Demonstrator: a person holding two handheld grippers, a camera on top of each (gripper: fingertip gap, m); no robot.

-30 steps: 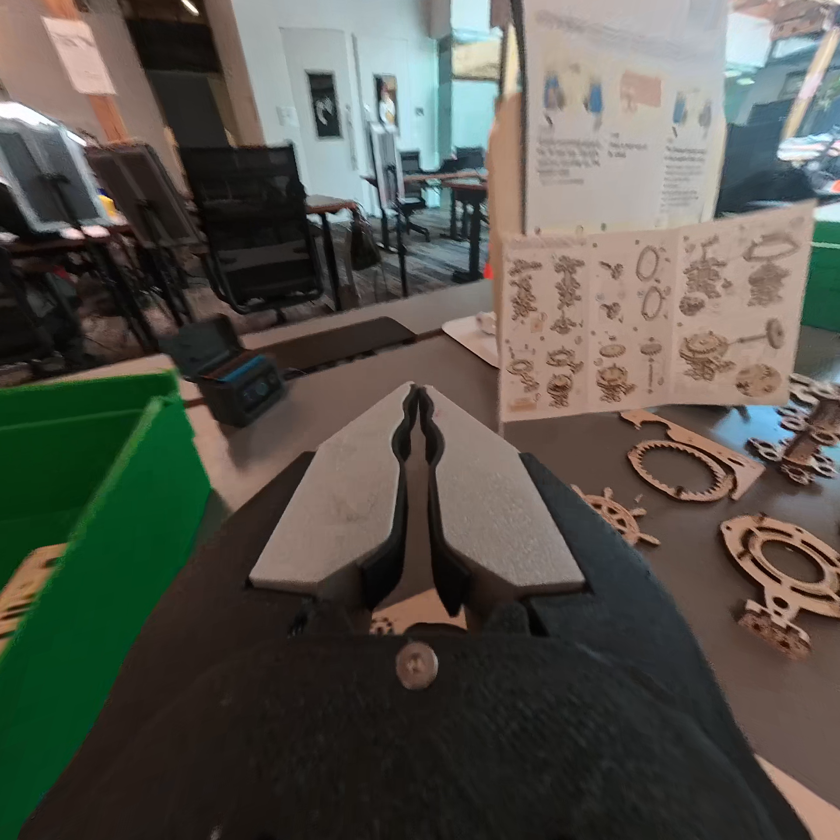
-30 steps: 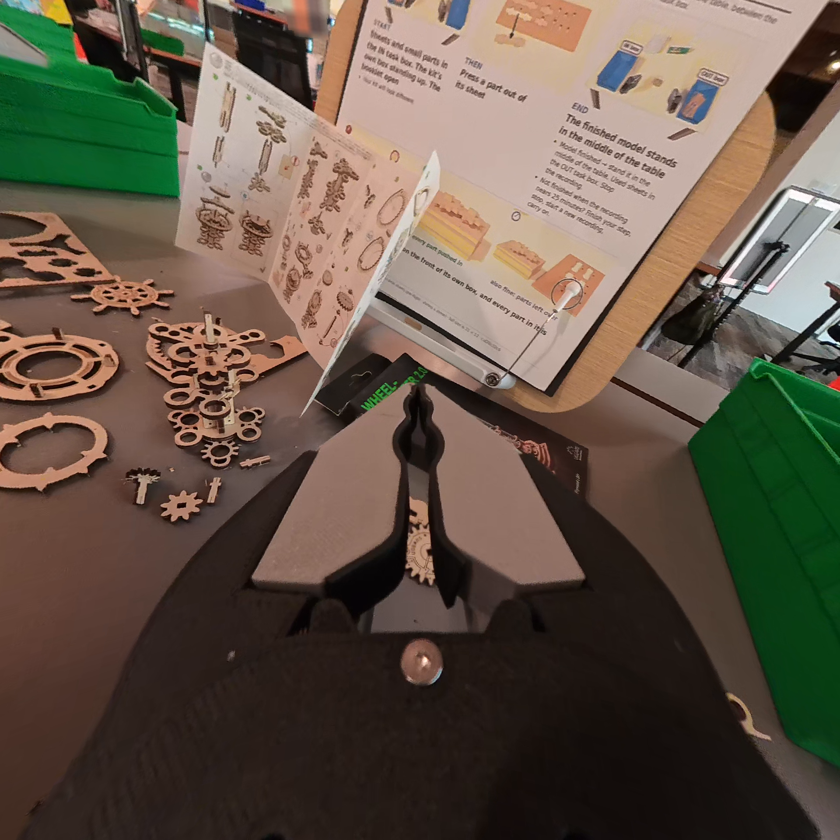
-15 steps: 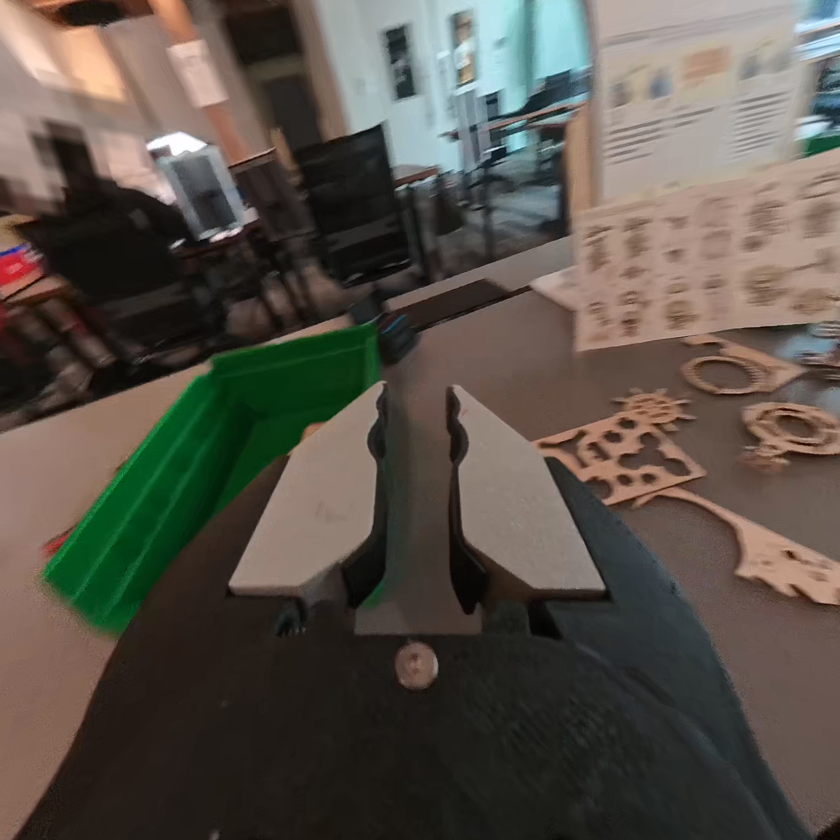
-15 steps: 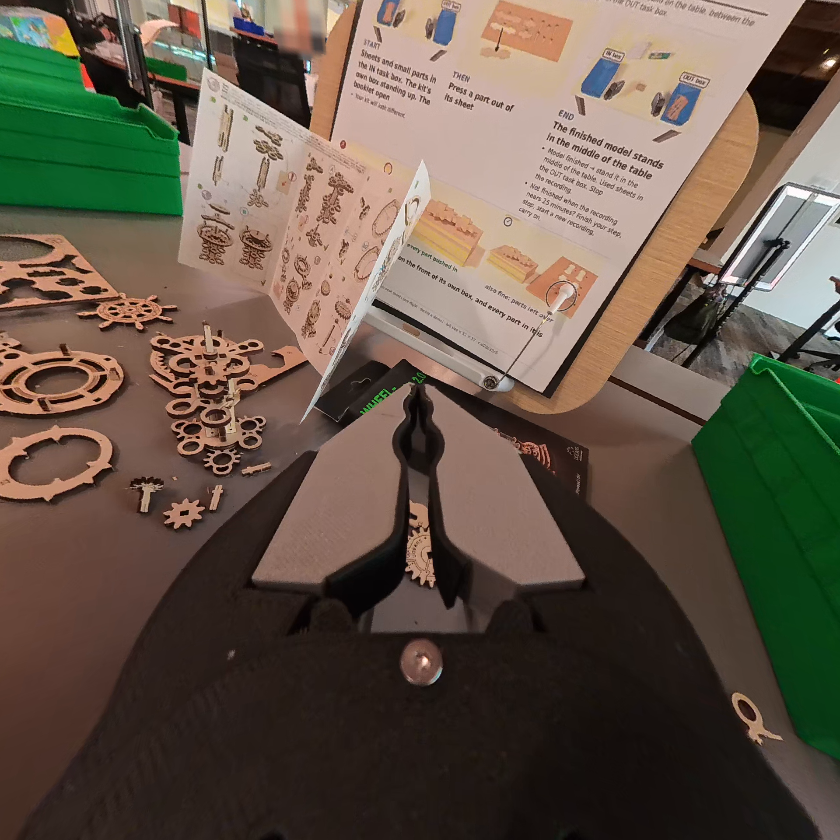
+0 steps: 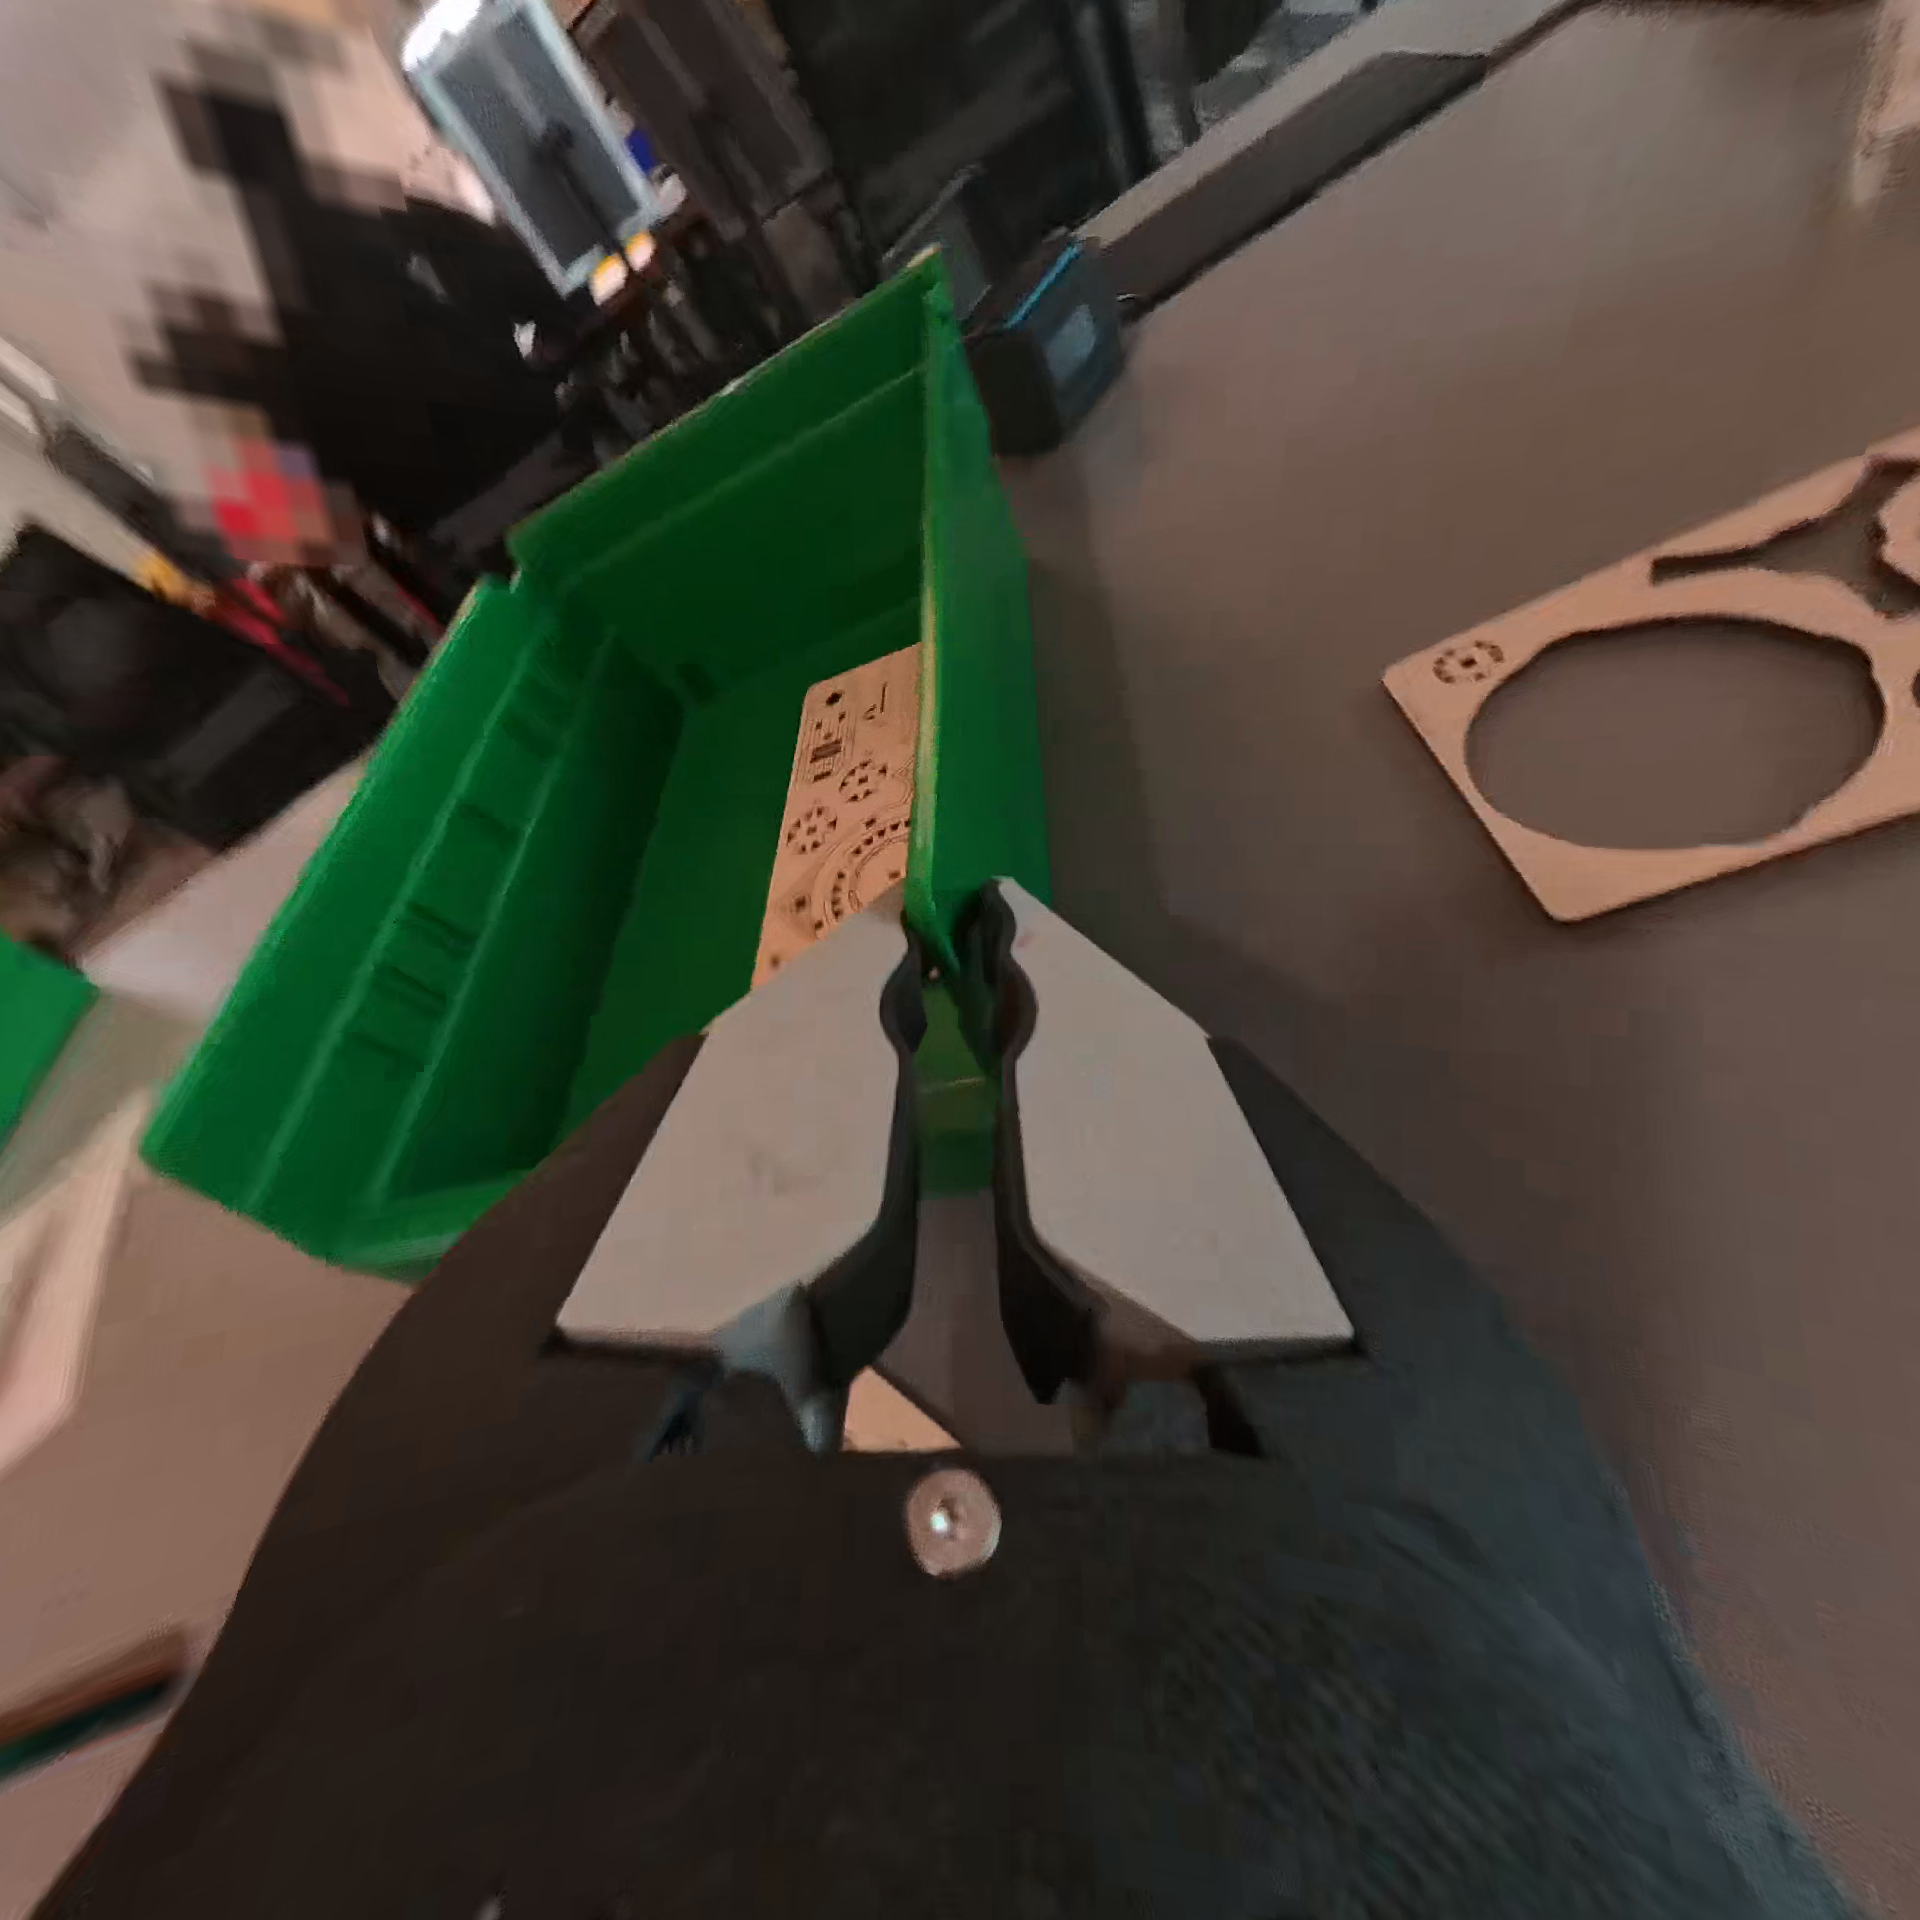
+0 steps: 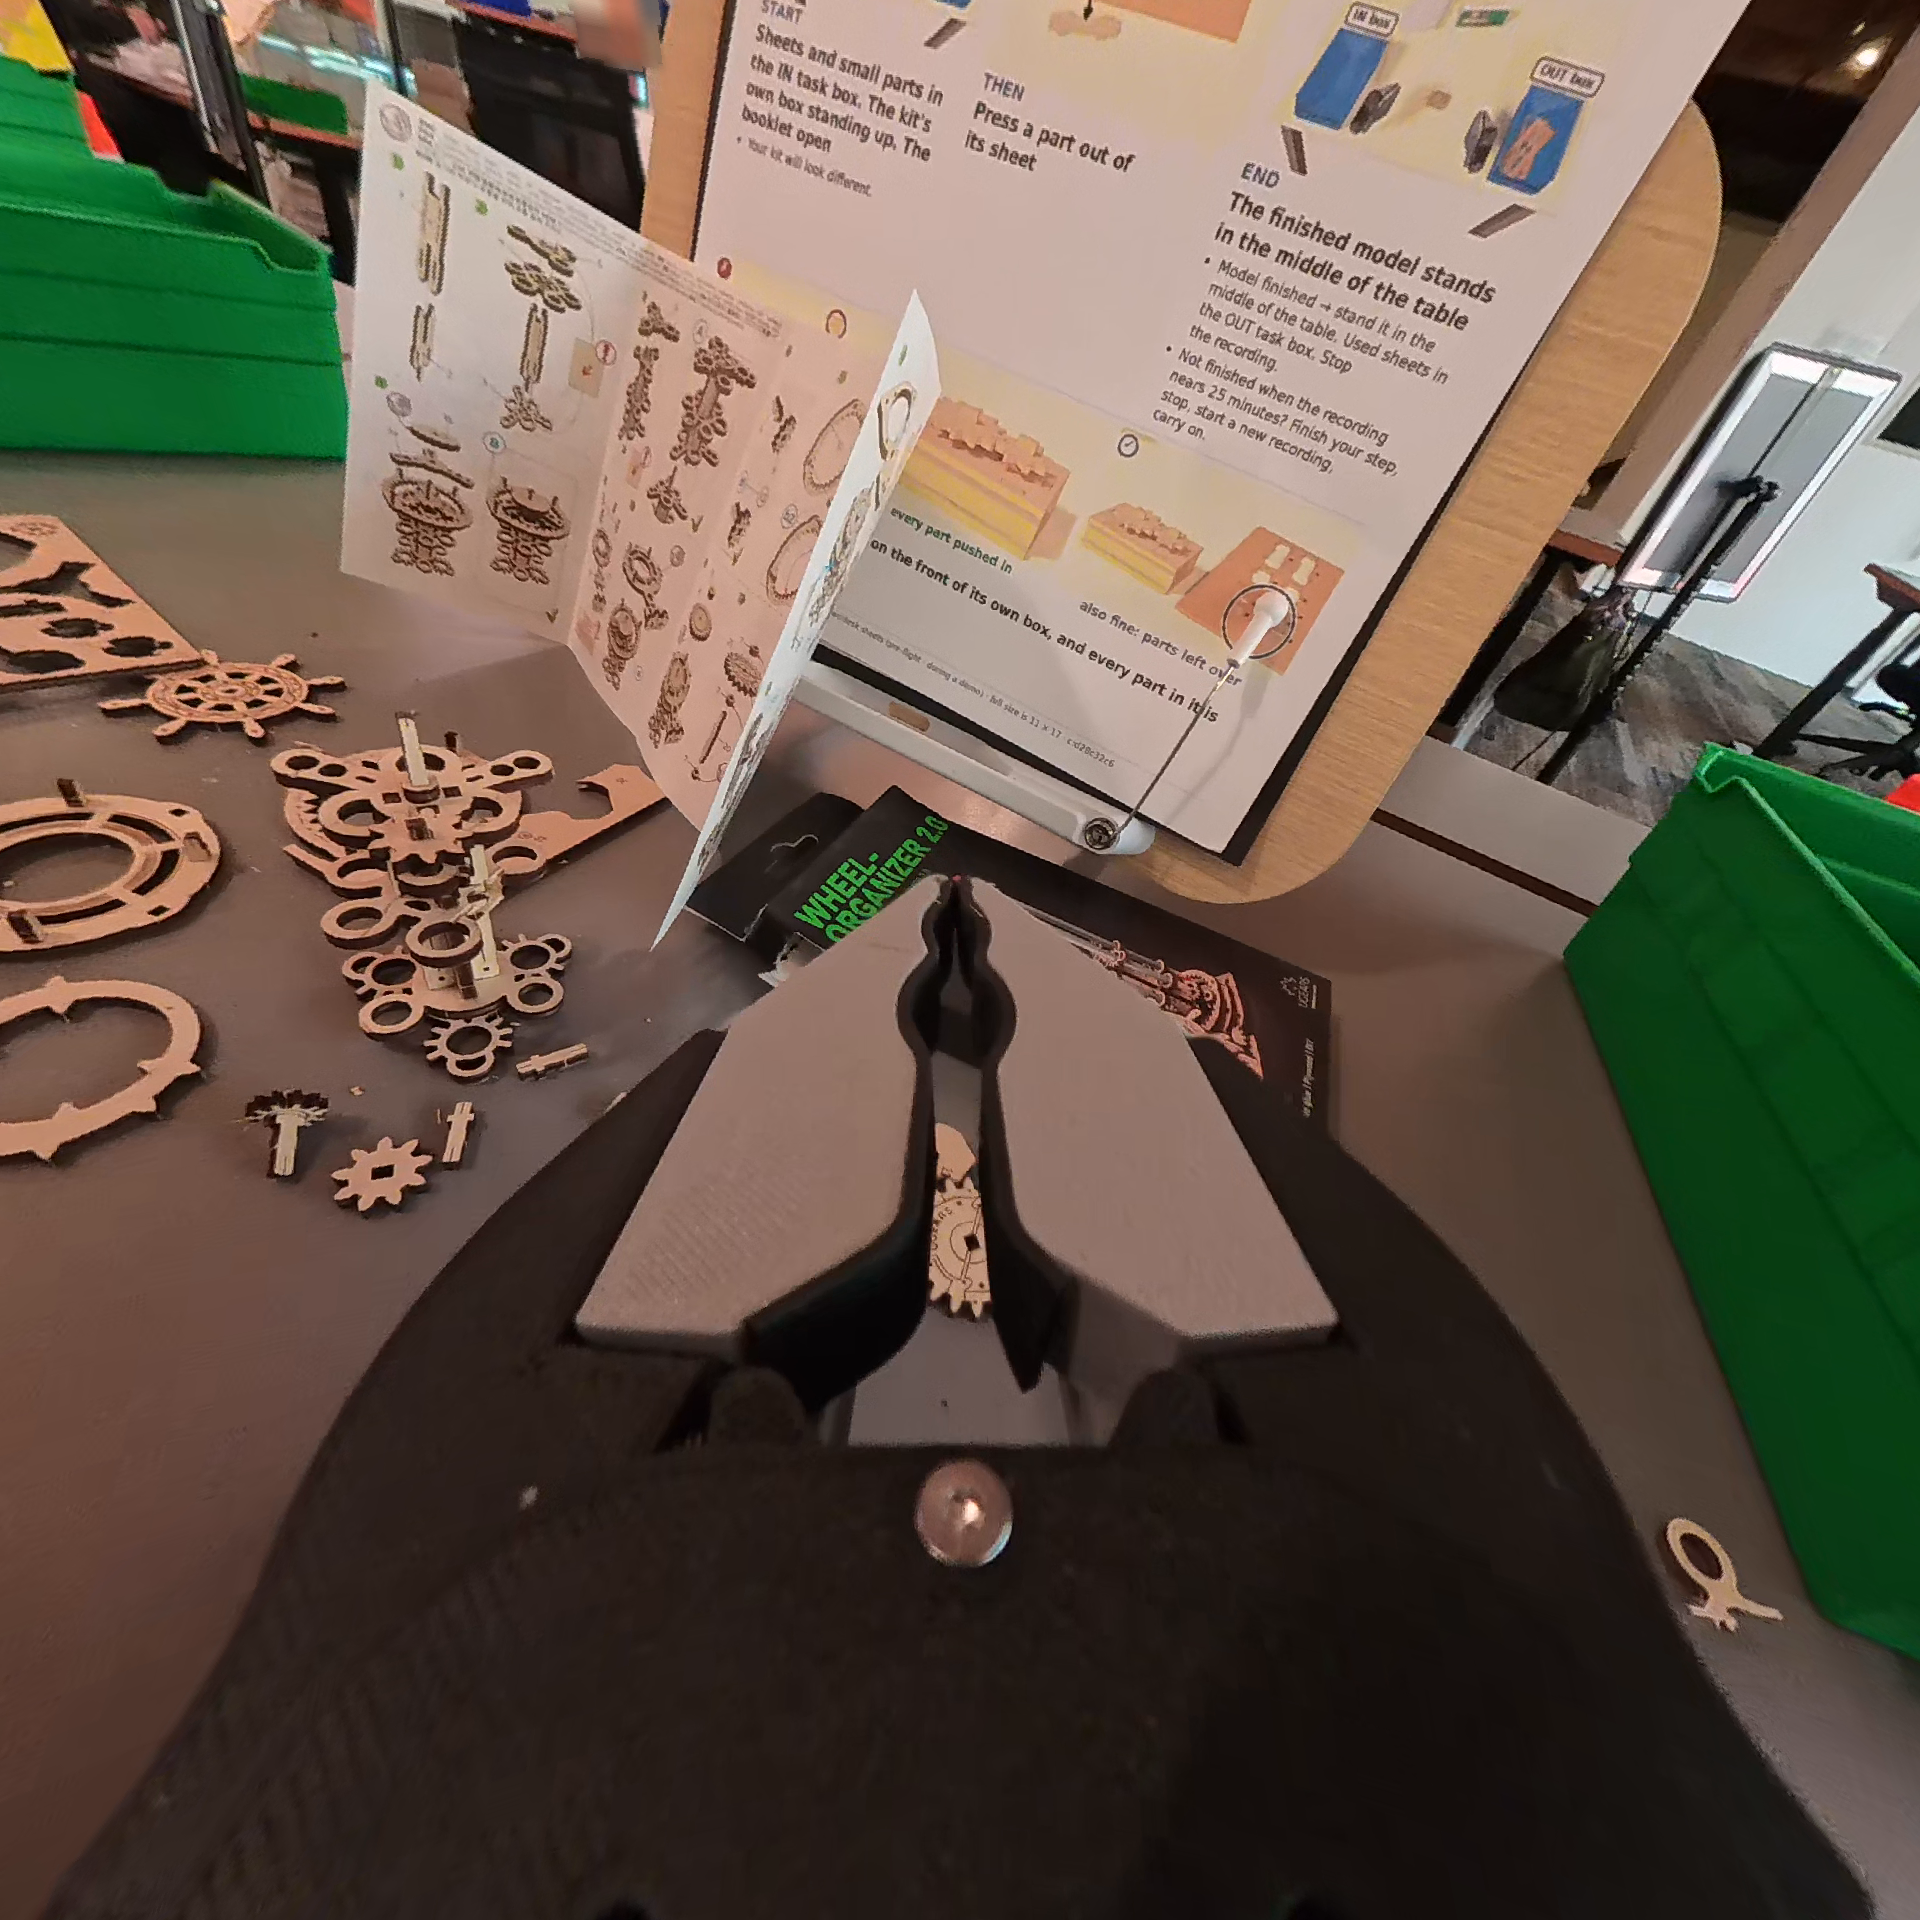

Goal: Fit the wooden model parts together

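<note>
My left gripper [image 5: 956,925] is shut on the right wall of a green bin [image 5: 977,644] near its front corner. A wooden sheet of uncut parts [image 5: 847,821] lies inside the bin. A spent wooden sheet [image 5: 1662,748] lies on the table to the right. My right gripper [image 6: 956,894] is shut above the table, with a small wooden gear [image 6: 961,1236] between its fingers. To its left stand a part-built wooden assembly [image 6: 426,862], a ship's wheel [image 6: 234,691], two ring parts [image 6: 94,862] and a loose small gear [image 6: 379,1174].
A folded paper booklet [image 6: 582,468] stands before an instruction board [image 6: 1143,364]. A black package [image 6: 831,883] lies under my right fingertips. A green bin [image 6: 1766,1143] stands at the right, stacked green bins [image 6: 156,312] at the far left. A small looped wooden piece [image 6: 1709,1579] lies near the right bin. My hands' fingertips stand some 60 cm from each other.
My left gripper swung left from the loose parts to the green bin, opened on the way, and closed on the bin's wall. My right gripper has hardly moved and stays shut.
</note>
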